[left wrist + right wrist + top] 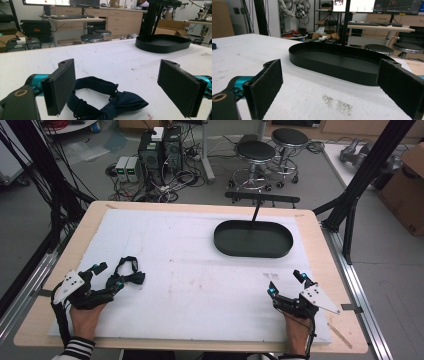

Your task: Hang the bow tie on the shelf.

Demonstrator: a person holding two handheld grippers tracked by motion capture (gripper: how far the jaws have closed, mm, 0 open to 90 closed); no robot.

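The left gripper is sitting nearest the camera in its own view, jaws spread wide, with the bow tie lying on the tabletop between and just ahead of them; the pads are not pressing on the fabric, so nothing is being held. In the high view the left gripper is resting low at the near left of the tabletop, and the bow tie is lying just beside its tips, strap looped open toward the far side and knot toward the centre. This placement is judged to be setting up a pinch: the jaws are straddling the knot end, so a short advance and a closure would be catching the thickest part of the fabric. The right gripper is resting at the near right, jaws likewise spread and holding nothing, and it is pointing toward the tray, which is standing toward the far right of the tabletop, well apart from the bow tie. In the right gripper view the tray is showing a bare floor, so it is judged to be the likely destination. A white sheet is covering most of the tabletop, giving the fabric a plain, soft surface. Count: two grippers, one bow tie, one tray.
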